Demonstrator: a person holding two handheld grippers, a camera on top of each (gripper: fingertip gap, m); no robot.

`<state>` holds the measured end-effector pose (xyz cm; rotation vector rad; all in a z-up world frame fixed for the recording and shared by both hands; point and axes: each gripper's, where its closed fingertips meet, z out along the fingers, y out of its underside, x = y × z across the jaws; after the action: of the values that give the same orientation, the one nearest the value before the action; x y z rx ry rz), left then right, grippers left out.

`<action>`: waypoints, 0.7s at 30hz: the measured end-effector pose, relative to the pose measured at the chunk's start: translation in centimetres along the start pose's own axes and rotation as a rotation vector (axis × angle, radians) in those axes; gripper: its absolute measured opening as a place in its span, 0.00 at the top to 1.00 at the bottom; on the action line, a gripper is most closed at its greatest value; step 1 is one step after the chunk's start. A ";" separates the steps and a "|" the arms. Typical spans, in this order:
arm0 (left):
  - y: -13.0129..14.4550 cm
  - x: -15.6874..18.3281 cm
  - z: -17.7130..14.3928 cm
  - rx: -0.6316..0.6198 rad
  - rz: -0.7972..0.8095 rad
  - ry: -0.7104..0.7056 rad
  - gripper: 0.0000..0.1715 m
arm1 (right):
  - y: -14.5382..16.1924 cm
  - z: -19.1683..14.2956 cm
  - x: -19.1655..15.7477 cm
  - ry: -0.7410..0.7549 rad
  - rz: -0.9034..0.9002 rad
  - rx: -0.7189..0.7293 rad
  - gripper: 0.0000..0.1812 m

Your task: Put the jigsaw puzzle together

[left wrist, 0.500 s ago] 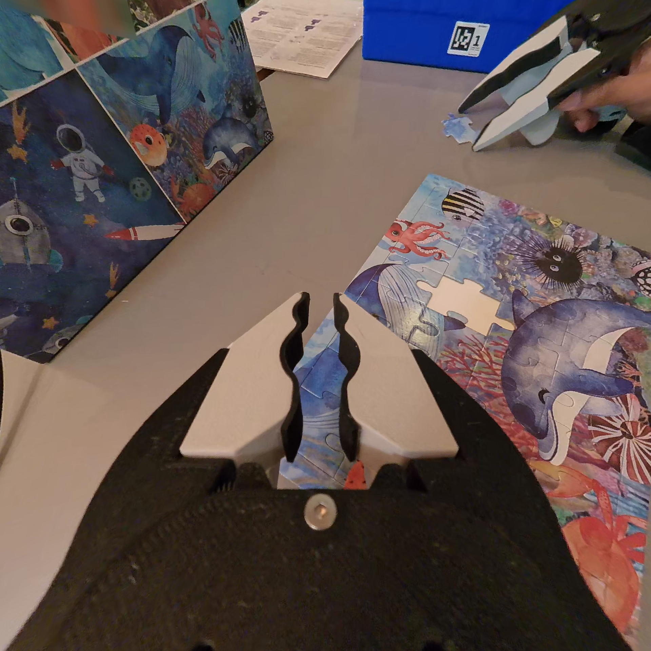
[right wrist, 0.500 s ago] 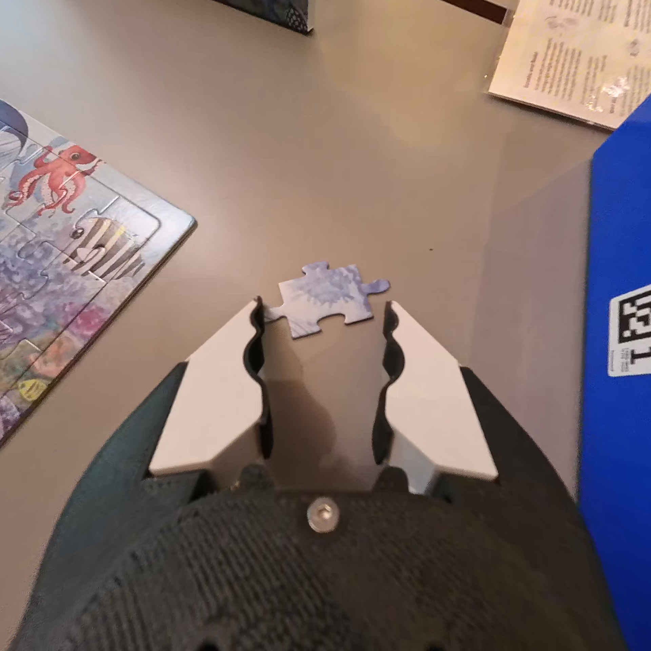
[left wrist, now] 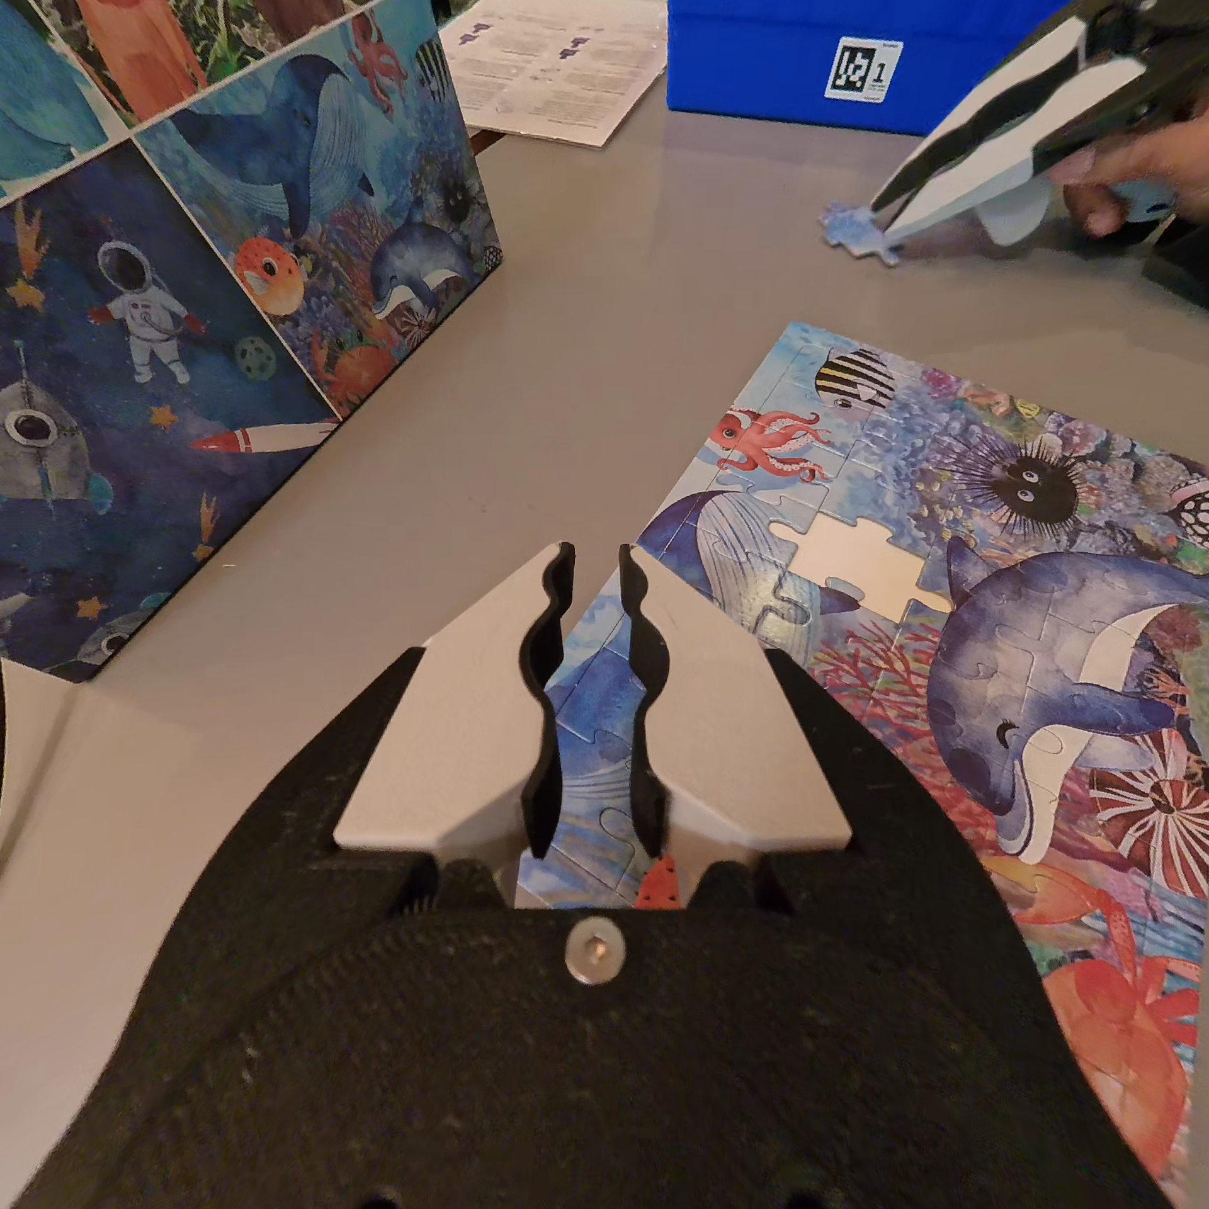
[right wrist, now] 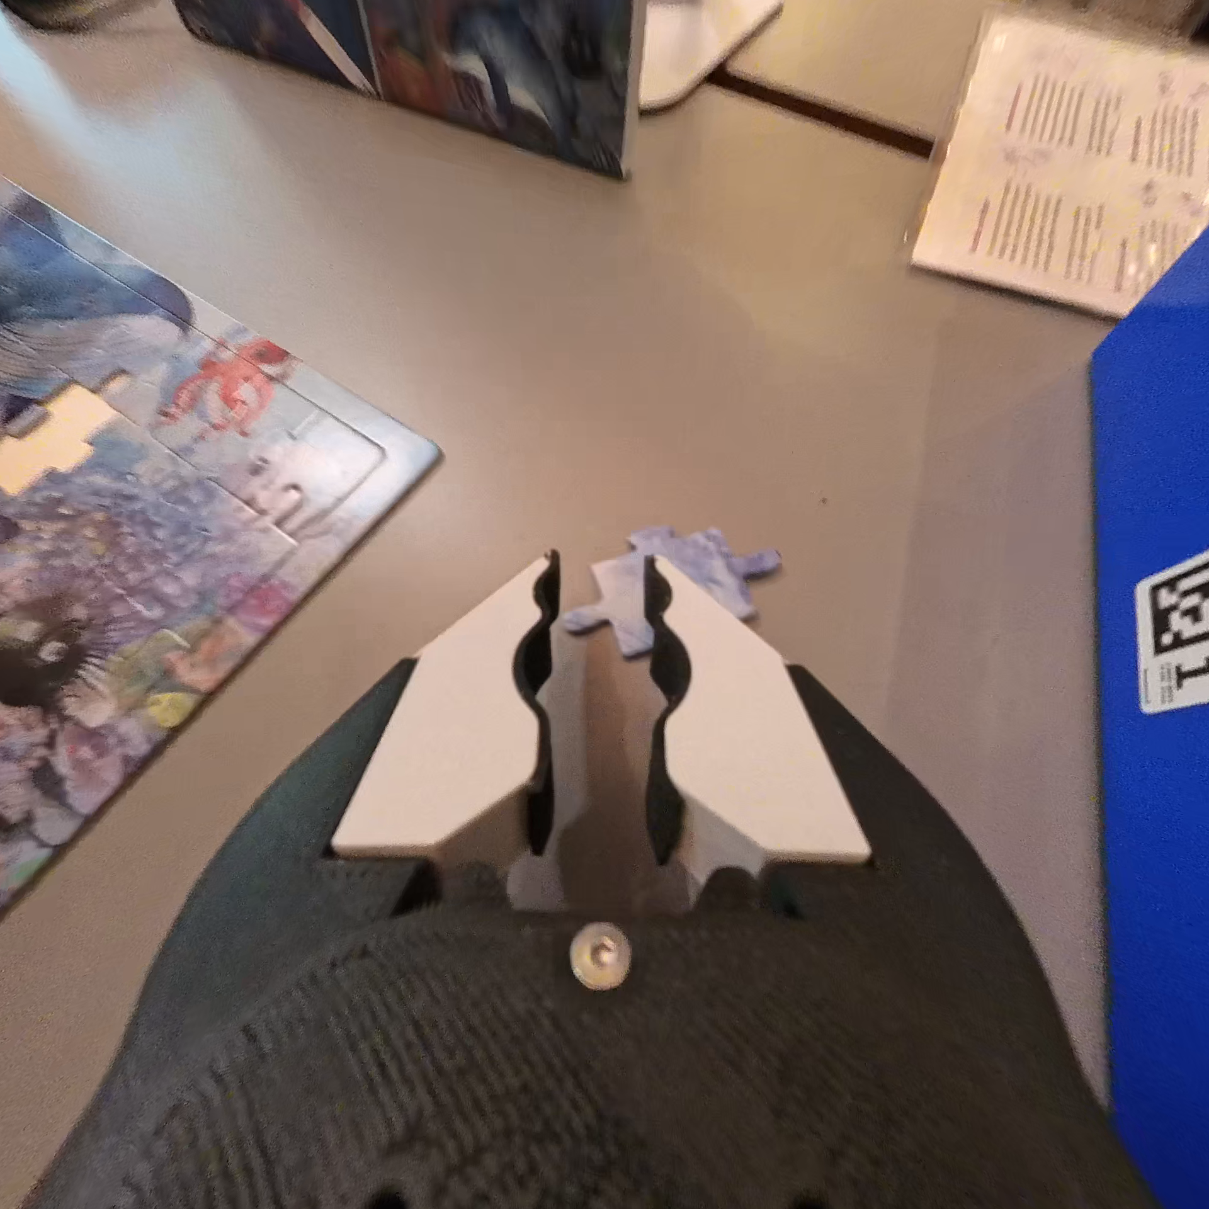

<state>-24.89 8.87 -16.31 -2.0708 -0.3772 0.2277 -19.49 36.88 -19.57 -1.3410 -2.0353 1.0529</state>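
The right gripper is seen lowered over the loose blue puzzle piece on the grey table, jaws narrowed but not yet clamped; whether the piece is touched cannot be told. The left gripper, slightly parted and empty, is held over the near-left edge of the puzzle, its single gap unfilled. The flat piece could be pushed away rather than gripped.

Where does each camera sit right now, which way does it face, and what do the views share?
Left wrist view: on the left gripper, above the puzzle board, facing the picture box; the right gripper and a hand show.
Right wrist view: on the right gripper, facing down at the loose piece by the blue bin.
Shared: board, its gap, loose piece, bin, paper sheet.
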 end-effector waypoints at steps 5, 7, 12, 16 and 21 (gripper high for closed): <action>-0.1 0.6 0.2 0.006 0.001 0.023 0.93 | -2.4 -1.0 -1.0 -0.006 -0.003 0.116 0.83; 0.0 0.8 0.3 -0.003 0.005 0.027 0.93 | -1.9 -0.8 -0.4 0.030 0.005 0.090 0.79; 0.1 1.3 0.6 -0.009 0.009 0.041 0.93 | 0.4 0.4 1.2 0.071 0.072 -0.026 0.63; 0.1 1.5 0.7 -0.011 0.013 0.045 0.92 | 1.3 0.6 1.0 0.058 0.071 -0.079 0.61; 0.1 1.4 0.6 -0.007 0.014 0.041 0.92 | 2.0 -0.3 -1.4 -0.098 0.078 -0.096 0.84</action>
<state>-23.76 9.82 -16.67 -2.0825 -0.3398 0.1922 -17.58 36.11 -20.99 -1.4542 -2.1446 1.0873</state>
